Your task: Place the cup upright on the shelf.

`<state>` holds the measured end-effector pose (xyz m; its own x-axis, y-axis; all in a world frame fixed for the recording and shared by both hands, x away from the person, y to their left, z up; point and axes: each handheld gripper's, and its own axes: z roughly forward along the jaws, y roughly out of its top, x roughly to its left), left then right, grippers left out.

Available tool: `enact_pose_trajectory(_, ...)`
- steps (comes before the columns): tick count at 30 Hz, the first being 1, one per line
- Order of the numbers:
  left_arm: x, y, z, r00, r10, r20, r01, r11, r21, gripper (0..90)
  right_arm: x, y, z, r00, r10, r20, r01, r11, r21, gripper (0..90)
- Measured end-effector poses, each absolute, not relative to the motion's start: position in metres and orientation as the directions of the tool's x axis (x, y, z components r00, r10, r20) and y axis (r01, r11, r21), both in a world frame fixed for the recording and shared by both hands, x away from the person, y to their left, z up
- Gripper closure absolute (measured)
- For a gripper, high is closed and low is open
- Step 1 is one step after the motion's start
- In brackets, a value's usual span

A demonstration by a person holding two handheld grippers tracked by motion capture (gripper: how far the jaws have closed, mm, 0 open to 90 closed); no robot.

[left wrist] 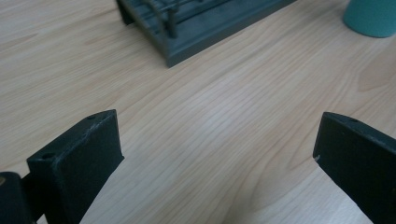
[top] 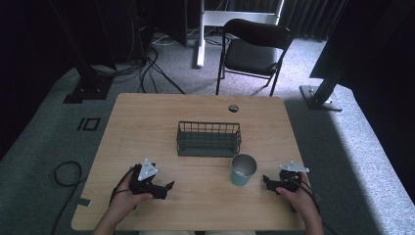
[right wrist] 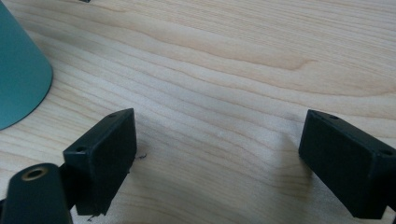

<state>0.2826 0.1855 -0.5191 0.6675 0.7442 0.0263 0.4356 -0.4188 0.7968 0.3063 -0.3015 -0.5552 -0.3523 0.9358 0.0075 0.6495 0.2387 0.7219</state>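
Cup, teal, lower right of centre: likely light, stiff, slick; we grip its wall. Right claw and left claw gape empty.

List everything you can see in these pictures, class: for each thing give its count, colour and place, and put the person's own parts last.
Table: one, light wood, centre of the high view.
Wire basket: one, dark grey-green, middle of the table.
Cup: one, teal, upright, just in front of the basket's right end.
Cable hole: one, grey, near the table's far edge.
Folding chair: one, black, on the carpet beyond the table.
Floor cables: several, black, on the grey carpet left of and behind the table.
Left gripper: one, black, jaws wide apart over bare wood, near the front left.
Right gripper: one, black, jaws wide apart, right of the cup.
Hands: two, one on each gripper at the near edge.
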Motion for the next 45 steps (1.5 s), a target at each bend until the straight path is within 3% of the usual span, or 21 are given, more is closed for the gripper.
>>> enact_pose_trajectory(17,0.283,0.138,-0.514,0.777,0.628,0.036,0.338,-0.465,0.818,1.4,0.306,-0.301,-0.555,-0.352,0.936,0.008,0.649,0.239,0.722,10.9)
enact_pose_trajectory(45,0.293,0.056,-0.505,0.875,0.484,0.028,0.245,-0.491,0.836,1.5,0.306,-0.301,-0.555,-0.352,0.936,0.008,0.649,0.238,0.722,10.8)
